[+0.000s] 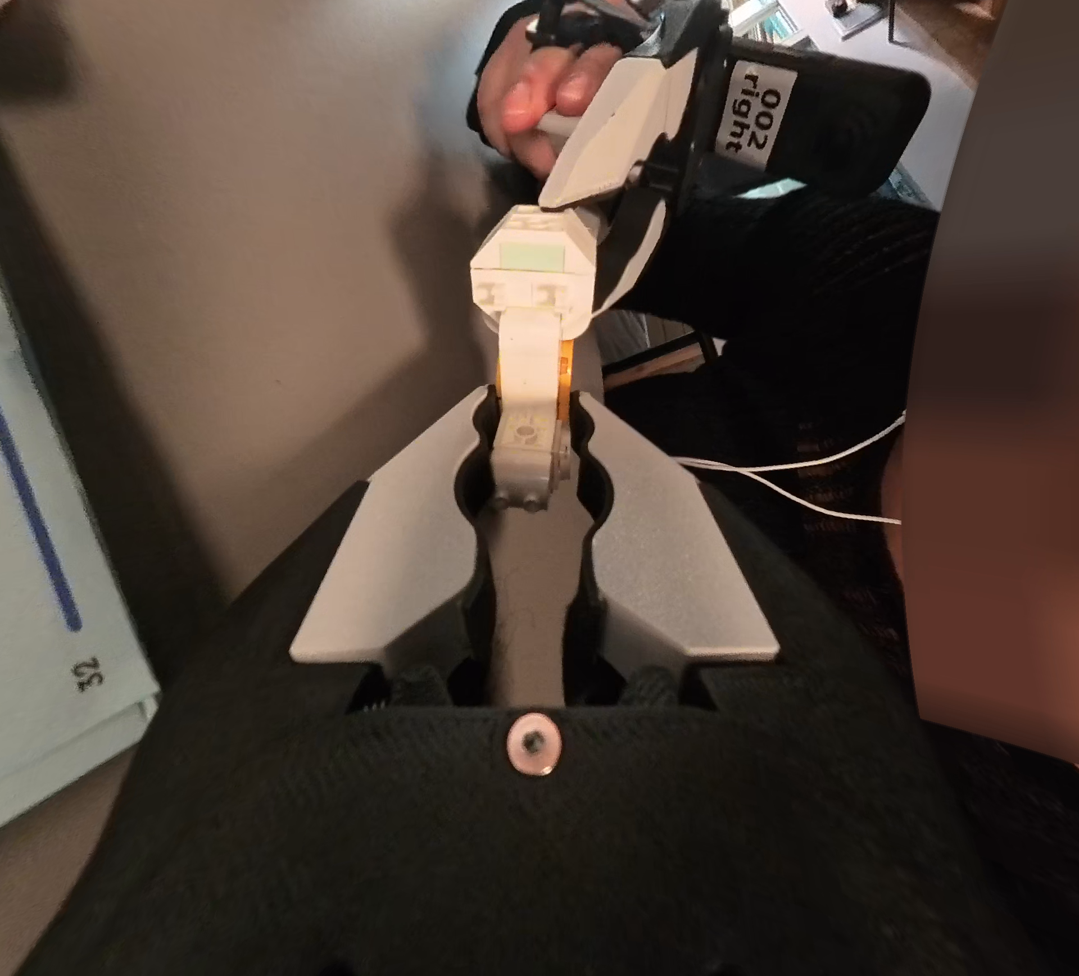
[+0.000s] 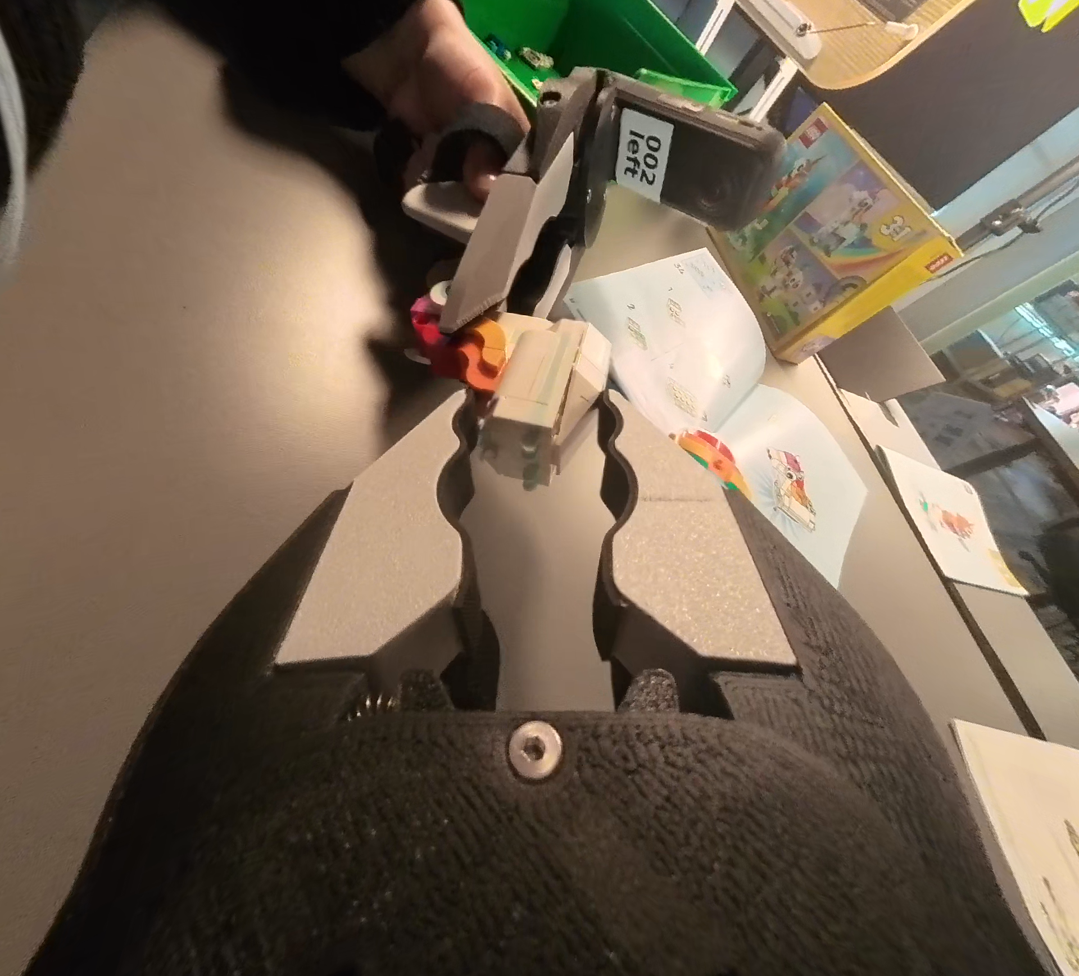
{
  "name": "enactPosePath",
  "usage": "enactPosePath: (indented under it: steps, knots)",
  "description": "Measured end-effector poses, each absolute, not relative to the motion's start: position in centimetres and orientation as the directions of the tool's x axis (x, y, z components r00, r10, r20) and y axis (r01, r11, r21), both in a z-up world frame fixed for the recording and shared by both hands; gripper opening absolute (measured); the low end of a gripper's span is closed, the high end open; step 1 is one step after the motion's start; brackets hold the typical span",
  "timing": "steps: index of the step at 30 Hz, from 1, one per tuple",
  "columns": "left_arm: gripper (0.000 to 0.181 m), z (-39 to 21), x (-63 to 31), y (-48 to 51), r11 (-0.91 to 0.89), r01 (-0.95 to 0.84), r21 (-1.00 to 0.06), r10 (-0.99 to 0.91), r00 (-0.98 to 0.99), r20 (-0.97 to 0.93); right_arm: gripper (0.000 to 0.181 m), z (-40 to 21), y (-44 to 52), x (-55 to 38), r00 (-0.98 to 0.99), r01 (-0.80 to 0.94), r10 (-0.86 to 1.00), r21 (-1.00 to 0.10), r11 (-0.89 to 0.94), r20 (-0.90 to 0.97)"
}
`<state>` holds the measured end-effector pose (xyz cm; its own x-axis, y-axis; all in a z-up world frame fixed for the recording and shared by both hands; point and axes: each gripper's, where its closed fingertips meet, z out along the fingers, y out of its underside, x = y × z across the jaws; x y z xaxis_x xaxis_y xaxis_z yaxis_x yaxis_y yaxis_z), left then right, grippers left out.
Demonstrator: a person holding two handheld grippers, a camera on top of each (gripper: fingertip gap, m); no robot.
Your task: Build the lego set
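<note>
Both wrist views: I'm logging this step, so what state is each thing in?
Left hand-held gripper: shut on lego model.
Right hand-held gripper: shut on lego model.
Lego model: partly built, held in the air between both.
Instruction booklet: open on the table.
Lego box: lying on its side.

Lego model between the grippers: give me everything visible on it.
The lego model is a small, partly built plastic assembly: a white blocky body with a pale green tile, a white curved neck piece, and red and orange scalloped pieces at one end. It is held off the table, with the left gripper pinching the neck end and the right gripper pinching the body.
</note>
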<state>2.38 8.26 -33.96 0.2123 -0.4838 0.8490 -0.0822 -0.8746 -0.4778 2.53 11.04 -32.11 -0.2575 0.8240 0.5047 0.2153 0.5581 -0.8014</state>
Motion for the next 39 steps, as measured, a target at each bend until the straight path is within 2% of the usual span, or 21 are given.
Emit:
enactPosePath:
  steps: [3, 7, 11, 16, 21, 35, 39]
  knots:
    - [0.023, -33.7, 2.3, 9.1, -0.868, -0.028, -0.495, -0.487, 0.234, 0.841, 0.043, -31.7, 12.2, 2.4, -0.183, 0.264, 0.791, -0.745, 0.612, 0.584]
    - [0.023, -33.7, 2.1, 10.2, -0.854, 0.032, -0.519, -0.490, 0.282, 0.825, 0.060, -31.2, 14.5, 2.5, -0.093, 0.419, 0.730, -0.639, 0.646, 0.677]
    - [0.023, -33.6, 2.4, 11.0, -0.813, 0.064, -0.578, -0.527, 0.341, 0.779, 0.063, -32.2, 14.9, 2.2, -0.115, 0.553, 0.615, -0.464, 0.692, 0.780]
    - [0.023, -33.3, 3.1, 11.0, -0.774, 0.069, -0.629, -0.567, 0.366, 0.738, 0.062, -33.2, 16.8, 2.1, -0.120, 0.687, 0.484, -0.280, 0.671, 0.867]
    - [0.023, -33.4, 3.8, 10.6, -0.765, 0.053, -0.642, -0.582, 0.372, 0.724, 0.044, -33.0, 17.3, 1.8, -0.144, 0.717, 0.349, -0.145, 0.681, 0.926]
    - [0.022, -34.3, 4.0, 10.5, -0.782, 0.014, -0.624, -0.566, 0.404, 0.719, 0.038, -33.0, 17.2, 1.1, -0.152, 0.675, 0.244, -0.080, 0.734, 0.958]
    - [0.022, -34.4, 4.0, 10.4, -0.783, 0.006, -0.621, -0.566, 0.406, 0.718, 0.038, -33.2, 17.2, 1.1, -0.151, 0.666, 0.266, -0.101, 0.739, 0.952]
